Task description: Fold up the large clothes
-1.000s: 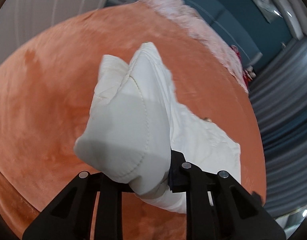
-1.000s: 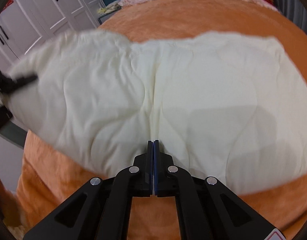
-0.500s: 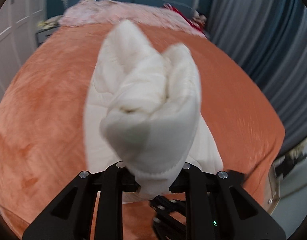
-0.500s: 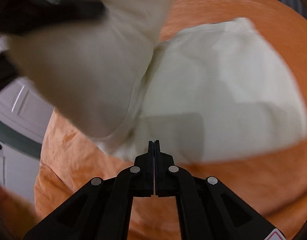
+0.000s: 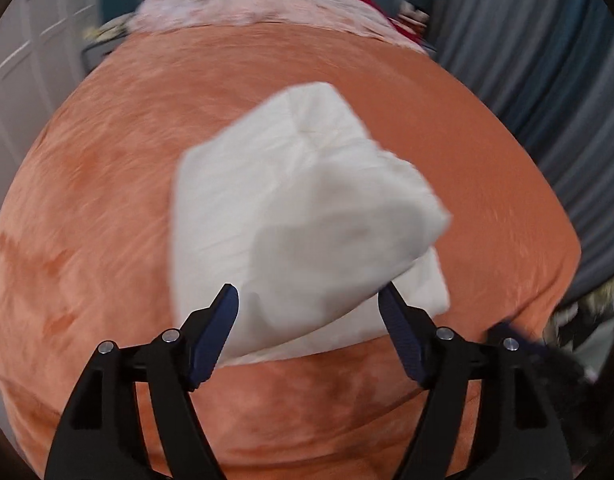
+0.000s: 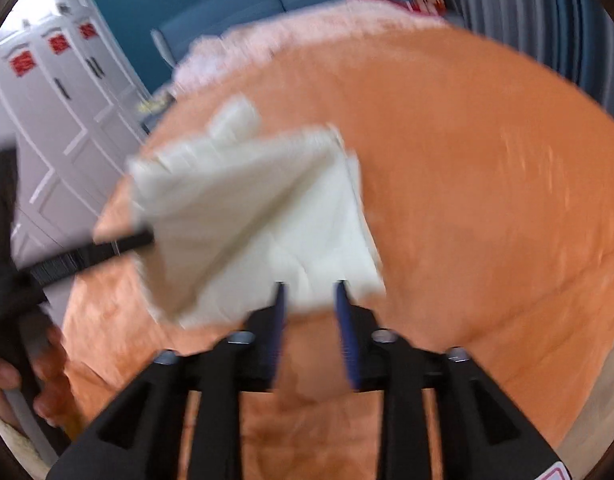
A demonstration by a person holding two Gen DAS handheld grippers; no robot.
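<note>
Cream garment (image 5: 307, 216) half-folded on the orange bedspread (image 5: 107, 200), top flap not yet flat. Left gripper (image 5: 309, 308) just opened wide, right gripper (image 6: 309, 292) just parted, both empty. Risk: loose flap sliding crooked, ruining the fold.

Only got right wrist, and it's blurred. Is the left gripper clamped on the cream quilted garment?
Observer: No. On left wrist, the left gripper has its jaws wide, having just been opening. The cream quilted garment sits between them, and the pads don't seem to be pinching it.
Operator: Fold square?
Observer: Not quite. A lower layer pokes out past the top flap at the near right corner, over the orange plush bedspread.
</note>
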